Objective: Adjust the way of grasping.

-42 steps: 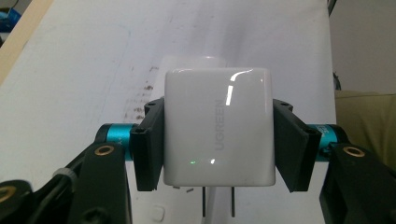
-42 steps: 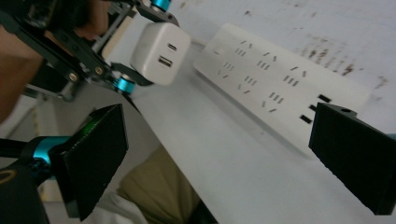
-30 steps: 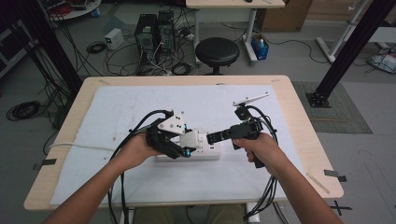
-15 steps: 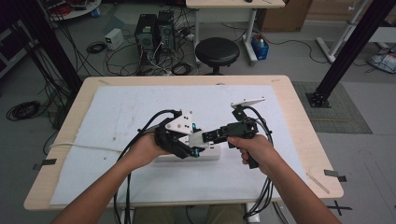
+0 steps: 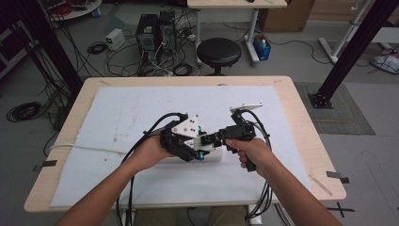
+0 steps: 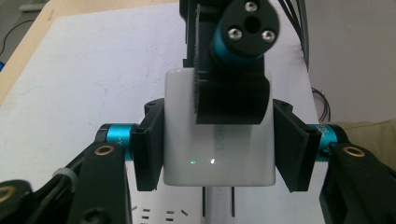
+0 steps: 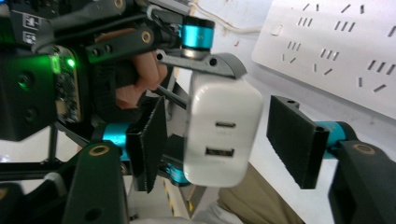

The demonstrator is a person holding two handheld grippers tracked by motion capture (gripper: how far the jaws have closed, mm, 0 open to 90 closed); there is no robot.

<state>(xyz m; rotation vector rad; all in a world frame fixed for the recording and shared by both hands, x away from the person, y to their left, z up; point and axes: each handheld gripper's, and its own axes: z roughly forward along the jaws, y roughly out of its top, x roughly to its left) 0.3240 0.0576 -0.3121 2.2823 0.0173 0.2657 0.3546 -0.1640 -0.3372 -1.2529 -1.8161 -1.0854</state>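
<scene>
white table mat (image 5: 141, 117), power strip (image 7: 336, 51) under gripped charger (image 6: 217, 140)

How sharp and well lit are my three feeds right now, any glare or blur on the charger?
High view: even room light, soft, charger tiny. Left gripper view: charger sharp, two small glints on its face, the other gripper's jaw close and dark. Right gripper view: charger clear with both ports readable, power strip bright, green LED glow at left.

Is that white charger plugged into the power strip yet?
Not yet. In the left gripper view the charger has both metal prongs bare above the power strip, clear of the slots.
</scene>
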